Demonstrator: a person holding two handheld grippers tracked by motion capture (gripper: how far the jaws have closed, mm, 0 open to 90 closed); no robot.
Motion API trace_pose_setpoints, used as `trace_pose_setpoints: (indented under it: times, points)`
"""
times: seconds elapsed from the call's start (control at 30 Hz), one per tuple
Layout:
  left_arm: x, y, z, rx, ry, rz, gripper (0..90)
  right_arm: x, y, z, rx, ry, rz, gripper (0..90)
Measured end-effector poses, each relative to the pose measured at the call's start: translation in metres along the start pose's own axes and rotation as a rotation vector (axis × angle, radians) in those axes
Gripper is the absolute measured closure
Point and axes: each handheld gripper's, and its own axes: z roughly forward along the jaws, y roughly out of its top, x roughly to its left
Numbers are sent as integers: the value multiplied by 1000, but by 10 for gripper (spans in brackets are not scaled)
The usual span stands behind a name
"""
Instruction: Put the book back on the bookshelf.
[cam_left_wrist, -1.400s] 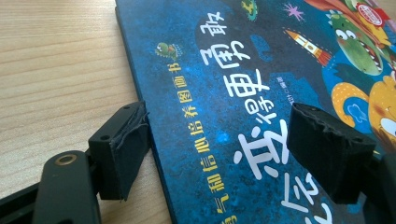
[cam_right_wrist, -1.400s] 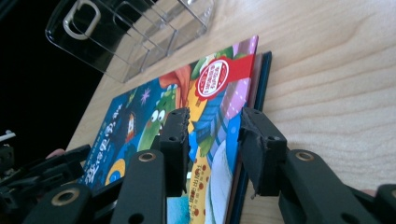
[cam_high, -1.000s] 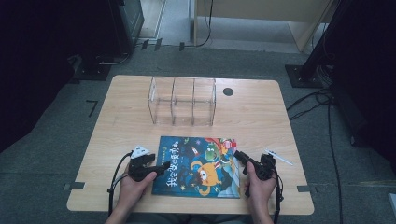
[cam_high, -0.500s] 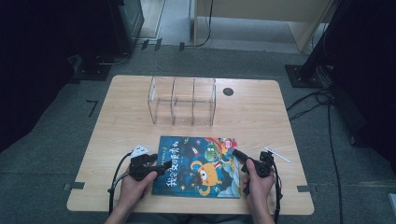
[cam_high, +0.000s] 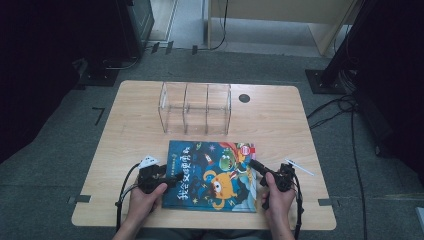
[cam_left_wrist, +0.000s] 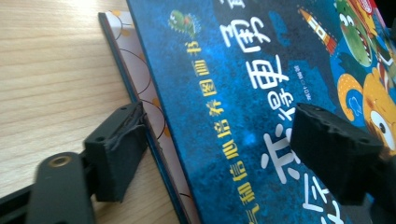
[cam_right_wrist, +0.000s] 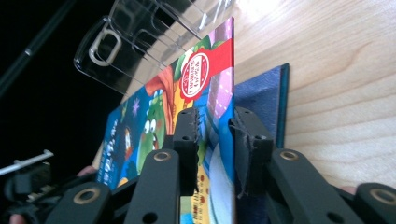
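A: Right gripper (cam_right_wrist: 215, 140) first. Its jaws stood either side of the front cover's free edge, nearly closed, the cover (cam_right_wrist: 205, 93) lifted clear of the pages beneath. Whether the pads actually pinched the board I couldn't tell; a sliver of gap showed on one side.

B: And the left gripper (cam_left_wrist: 215, 140)?

A: Jaws spread wide. One pad sat against the book's spine edge where it met the table (cam_left_wrist: 46, 70), the other hung over the blue cover near the yellow lettering. It gripped nothing; it looked like a brace.

B: Where was the book (cam_high: 212, 175) itself?

A: Flat on the table, just nearer the person than the clear three-bay organizer (cam_high: 195, 107), spine toward the left gripper (cam_high: 167, 181), opening edge toward the right gripper (cam_high: 257, 166).

B: So the step was opening the cover?

A: My reading, yes. To do it well: the right gripper wanted a firm pinch on the cover alone, not on the endpaper below it, then a swing up and over in an arc about the spine, not a straight pull.

B: Risks?

A: The book sliding toward the spine side. The left gripper's pad held against that edge should have stopped it, provided it gave way once the cover came over. Also, the organizer stood near the book's far edge; worth keeping the arc low and clear of it.
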Motion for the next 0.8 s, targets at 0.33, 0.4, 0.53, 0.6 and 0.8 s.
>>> trace_pose_setpoints:
  times: [0.33, 0.4, 0.53, 0.6, 0.8]
  points:
    - [8, 4, -6, -39, -87, -78, 335, 5, -3, 2, 4, -34, -71, 752]
    - [12, 5, -1, -1, -135, -112, 361, 5, -3, 2, 1, -31, -73, 755]
    - [12, 8, -1, 17, -140, -124, 398, 8, -3, 1, -4, -27, -94, 753]
    - [14, 10, -3, 23, -149, -144, 435, 9, -3, 1, 0, -34, -104, 747]
    - [22, 15, -10, 15, -158, -199, 551, 12, -5, 4, 2, -78, -139, 711]
